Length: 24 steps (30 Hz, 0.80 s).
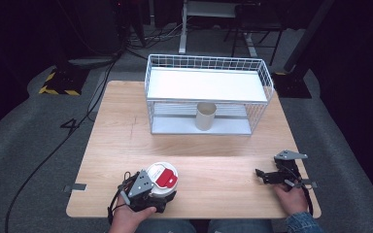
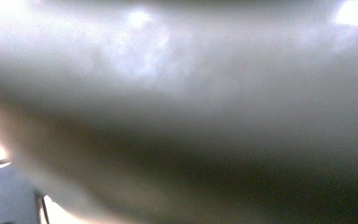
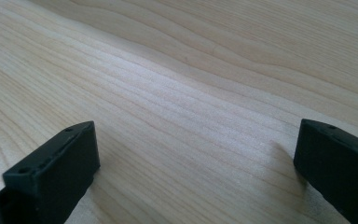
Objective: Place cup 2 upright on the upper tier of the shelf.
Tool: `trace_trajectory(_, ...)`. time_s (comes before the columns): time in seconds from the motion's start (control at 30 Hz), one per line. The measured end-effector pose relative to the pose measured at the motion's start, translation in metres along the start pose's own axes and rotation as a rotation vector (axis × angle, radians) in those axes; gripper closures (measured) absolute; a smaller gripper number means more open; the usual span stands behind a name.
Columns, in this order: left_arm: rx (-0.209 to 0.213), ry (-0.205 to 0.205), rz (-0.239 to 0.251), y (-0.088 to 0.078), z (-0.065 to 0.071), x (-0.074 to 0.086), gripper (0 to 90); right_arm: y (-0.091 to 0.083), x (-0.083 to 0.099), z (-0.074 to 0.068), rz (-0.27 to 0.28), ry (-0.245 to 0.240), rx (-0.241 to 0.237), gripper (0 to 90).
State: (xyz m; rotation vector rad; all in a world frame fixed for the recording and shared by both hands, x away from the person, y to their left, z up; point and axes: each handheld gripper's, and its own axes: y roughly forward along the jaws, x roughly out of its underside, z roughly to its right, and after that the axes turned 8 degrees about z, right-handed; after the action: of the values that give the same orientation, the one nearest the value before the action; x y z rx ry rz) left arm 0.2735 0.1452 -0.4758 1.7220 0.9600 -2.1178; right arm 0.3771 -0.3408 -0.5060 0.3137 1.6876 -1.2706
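Round white tub with a red label on its lid [image 1: 162,178] — sits at the near edge of the light wooden table [image 1: 209,155], left of centre. The left gripper [image 1: 151,190] is up against the tub's near-left side, its grey three-cornered plate overlapping the lid in the high view, with the person's left hand [image 1: 128,213] behind it. The jaws themselves are hidden there, and the left gripper view is a grey-white blur with something very close to the lens, so whether they grip the tub cannot be told.

Right gripper [image 1: 261,174] — rests low at the near right of the table, well apart from the tub and pointing left toward it, held by the right hand [image 1: 290,196]. The right gripper view shows its two black jaws spread wide with bare wood grain between them, nothing held.

Farther out, a white wire two-tier rack [image 1: 209,94] stands at the far middle of the table. A beige cylindrical cup [image 1: 206,116] stands upright on its lower shelf, about the middle, under the white upper shelf.
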Motion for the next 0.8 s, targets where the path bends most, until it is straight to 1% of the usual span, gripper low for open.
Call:
trace_trajectory(0.17,-0.002,-0.001,-0.011,-0.0004,0.0003,-0.0007,12.3,0.0,0.0,0.0,0.0,0.0,0.0,0.2)
trace_trajectory(0.3,-0.004,-0.006,-0.007,-0.0003,0.0006,-0.0006,12.4,0.0,0.0,0.0,0.0,0.0,0.0,0.2)
trace_trajectory(0.43,0.003,-0.001,-0.008,0.0001,0.0001,-0.0011,12.4,0.0,0.0,0.0,0.0,0.0,0.0,0.2)
trace_trajectory(0.6,0.008,0.013,-0.016,0.0016,-0.0008,-0.0035,12.5,0.0,-0.0001,0.0,-0.001,0.0,0.0,0.2)
trace_trajectory(0.67,0.012,0.021,-0.026,0.0028,-0.0011,-0.0054,12.5,0.0,-0.0001,0.0,-0.001,0.0,0.0,0.2)
trace_trajectory(0.73,0.022,0.017,-0.027,0.0042,-0.0017,-0.0072,12.5,0.0,0.0,0.0,0.0,0.0,0.0,0.2)
trace_trajectory(0.77,0.029,0.004,-0.019,0.005,-0.0022,-0.008,12.6,0.0,0.0,0.0,0.0,0.0,0.001,0.2)
trace_trajectory(0.8,0.036,0.003,-0.018,0.0054,-0.0027,-0.0088,12.6,0.0,0.0,0.0,0.0,0.0,0.001,0.2)
